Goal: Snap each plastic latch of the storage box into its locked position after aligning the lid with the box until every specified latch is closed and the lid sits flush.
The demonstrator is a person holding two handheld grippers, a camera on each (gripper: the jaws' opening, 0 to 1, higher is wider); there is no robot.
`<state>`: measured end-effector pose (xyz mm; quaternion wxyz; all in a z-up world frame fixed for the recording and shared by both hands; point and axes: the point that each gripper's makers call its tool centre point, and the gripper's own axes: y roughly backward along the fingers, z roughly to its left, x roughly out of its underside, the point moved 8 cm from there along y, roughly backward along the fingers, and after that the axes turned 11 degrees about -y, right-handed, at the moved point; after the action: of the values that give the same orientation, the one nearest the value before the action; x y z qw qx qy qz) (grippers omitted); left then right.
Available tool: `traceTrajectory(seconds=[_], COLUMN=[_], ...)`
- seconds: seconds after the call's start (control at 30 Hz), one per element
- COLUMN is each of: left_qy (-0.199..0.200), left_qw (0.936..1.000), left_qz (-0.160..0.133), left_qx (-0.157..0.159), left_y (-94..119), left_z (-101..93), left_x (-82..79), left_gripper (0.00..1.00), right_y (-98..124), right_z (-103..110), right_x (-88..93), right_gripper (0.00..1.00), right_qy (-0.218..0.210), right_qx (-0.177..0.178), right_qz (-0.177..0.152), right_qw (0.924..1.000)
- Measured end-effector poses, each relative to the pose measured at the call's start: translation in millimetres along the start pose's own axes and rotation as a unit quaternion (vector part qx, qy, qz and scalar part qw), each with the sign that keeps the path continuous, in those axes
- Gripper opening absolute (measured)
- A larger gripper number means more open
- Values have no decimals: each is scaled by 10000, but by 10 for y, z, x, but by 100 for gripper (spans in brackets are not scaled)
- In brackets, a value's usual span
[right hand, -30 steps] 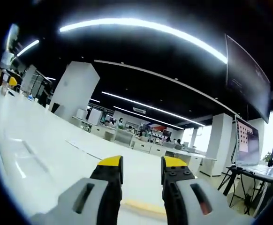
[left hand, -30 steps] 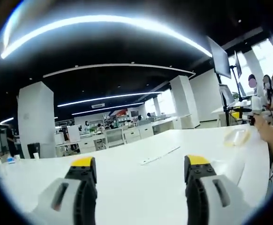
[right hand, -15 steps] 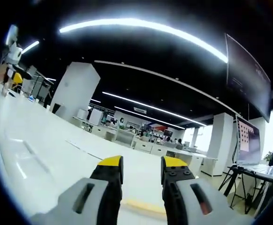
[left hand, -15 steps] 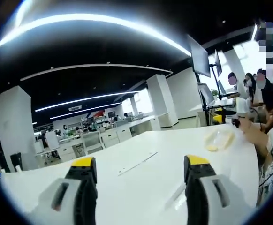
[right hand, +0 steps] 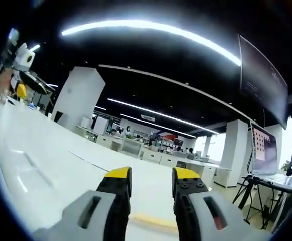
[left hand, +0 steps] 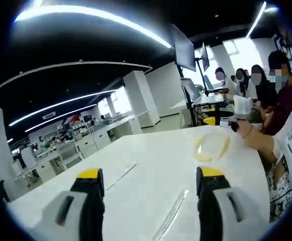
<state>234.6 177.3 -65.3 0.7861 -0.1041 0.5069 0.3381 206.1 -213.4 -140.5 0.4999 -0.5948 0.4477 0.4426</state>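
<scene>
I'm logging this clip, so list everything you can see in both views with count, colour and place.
Table: one, white, under both grippers.
Clear plastic piece: one, yellowish, on the table's far right in the left gripper view.
Monitor: one, dark, raised on a stand past the table.
Laptop: one, screen lit, on a stand at right in the right gripper view.
Pillars: several, white, in the office behind.
Ceiling lights: long white strips overhead.
People: several, at the right edge of the left gripper view.
Left gripper: yellow-tipped jaws wide apart, empty.
Right gripper: yellow-tipped jaws apart, empty.

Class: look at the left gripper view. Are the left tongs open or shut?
Open. The left tongs show a wide gap between the two yellow-tipped jaws, with bare white table visible between them and nothing held.
</scene>
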Motion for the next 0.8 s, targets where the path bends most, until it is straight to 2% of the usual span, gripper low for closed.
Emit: traceTrajectory(seconds=[0.03, 0.17, 0.33, 0.47, 0.57, 0.67, 0.8], left_qy=[-40, -187, -292, -283, -347, -447, -492], left_qw=[9998, 9982, 9948, 9922, 9883, 9852, 9818], left_qz=[75, 201, 243, 280, 415, 553, 578], left_qx=[171, 534, 945, 1181, 1425, 1559, 1739], left_y=[-98, -341, -664, -827, -1000, -1149, -1363], left_z=[-61, -211, -381, -472, -576, -635, -720], left_x=[-19, -83, -176, -196, -177, -164, -191], left_gripper=[74, 73, 72, 72, 71, 71, 71], right_y=[8, 24, 32, 34, 40, 35, 28], right_z=[15, 18, -24, -25, -33, -42, -60], right_x=[-8, -18, -17, -24, -34, -38, -37], right_gripper=[31, 31, 31, 31, 31, 31, 31], right_qy=[-3, -26, -149, -194, -105, -118, -169], right_qx=[-4, 14, 43, 34, 112, 111, 105], right_qz=[-12, -33, -27, -36, -44, -60, -73], right_qw=[10000, 10000, 9999, 9998, 9999, 9999, 9998])
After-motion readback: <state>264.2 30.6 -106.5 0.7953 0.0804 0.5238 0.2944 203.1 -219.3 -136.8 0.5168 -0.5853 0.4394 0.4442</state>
